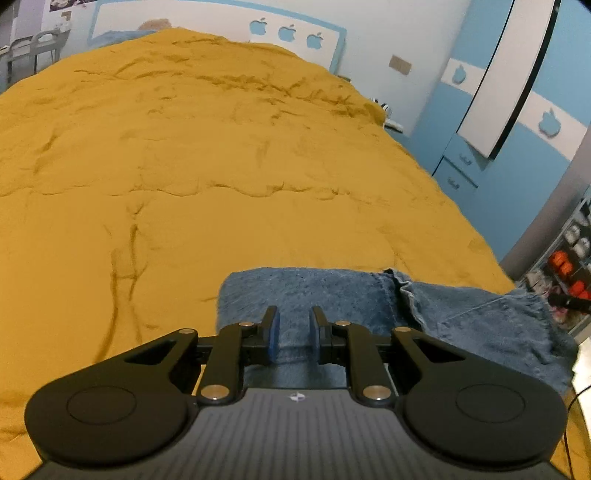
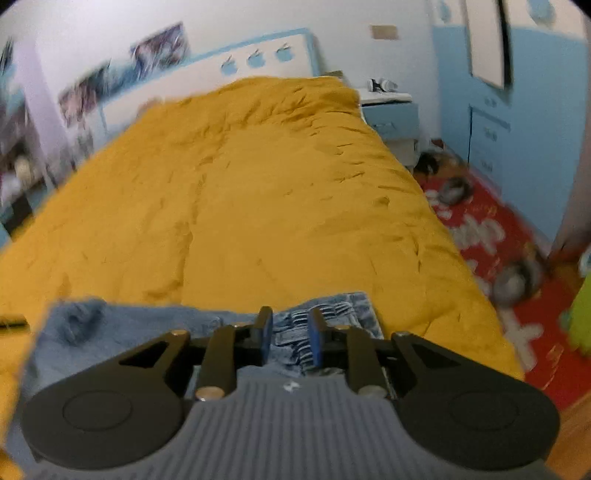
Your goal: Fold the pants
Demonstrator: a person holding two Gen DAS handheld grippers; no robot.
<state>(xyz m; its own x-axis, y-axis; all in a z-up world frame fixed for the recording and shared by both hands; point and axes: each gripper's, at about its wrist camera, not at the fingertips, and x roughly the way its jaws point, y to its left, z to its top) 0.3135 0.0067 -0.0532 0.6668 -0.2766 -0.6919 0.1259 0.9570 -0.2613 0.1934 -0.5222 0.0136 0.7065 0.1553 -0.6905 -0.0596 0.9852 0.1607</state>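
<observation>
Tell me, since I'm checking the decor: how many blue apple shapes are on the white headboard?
3, in a row on the headboard beyond the yellow bedspread: left apple, middle apple, right apple. The bedspread may hide others.

Bedroom, bed (image 1: pixel 221 147) (mustard cover), wardrobe (image 1: pixel 517 92)

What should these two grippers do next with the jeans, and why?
Probably pull both back clear of the jeans: they already lie in a compact folded bundle on the bedspread, and the left hand-held gripper and right hand-held gripper show a gap, gripping nothing.
</observation>
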